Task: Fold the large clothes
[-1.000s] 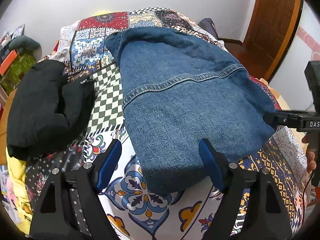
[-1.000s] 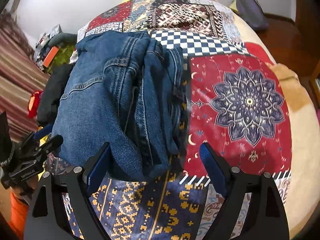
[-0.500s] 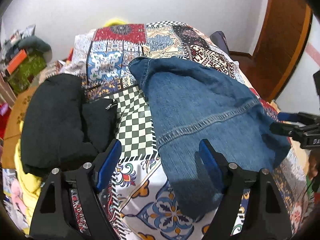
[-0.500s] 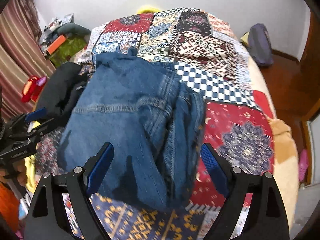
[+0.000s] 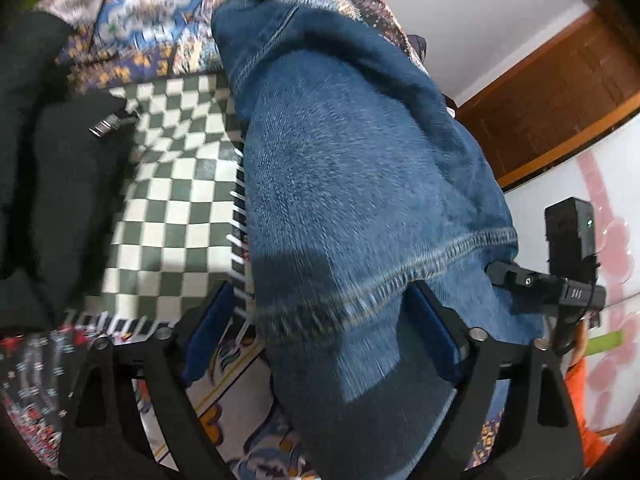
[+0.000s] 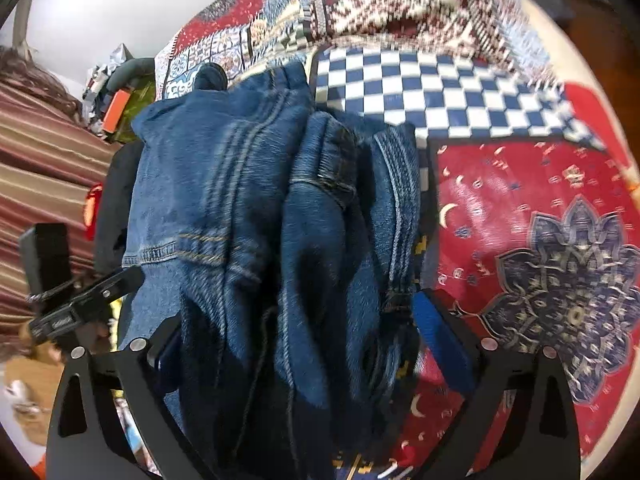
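Note:
A folded blue denim garment (image 5: pixel 352 184) lies on the patchwork bedspread (image 5: pixel 176 196). In the left wrist view my left gripper (image 5: pixel 324 332) is open, its blue-padded fingers (image 5: pixel 208 328) spread either side of the garment's near end, which fills the gap between them. In the right wrist view the denim (image 6: pixel 256 216) shows stacked folds and seams. My right gripper (image 6: pixel 304 340) is open too, its fingers (image 6: pixel 440 336) straddling the near edge of the folds. Each gripper shows at the edge of the other's view.
A black garment (image 5: pixel 52 184) lies on the bed left of the denim. A wooden door (image 5: pixel 560 92) and white wall stand at the right. Clutter (image 6: pixel 116 96) and a striped curtain (image 6: pixel 40 184) sit beyond the bed's far side.
Both grippers have moved down and forward onto the denim; the garment's near end now lies between the open fingers of each. The views are blurred by the motion.

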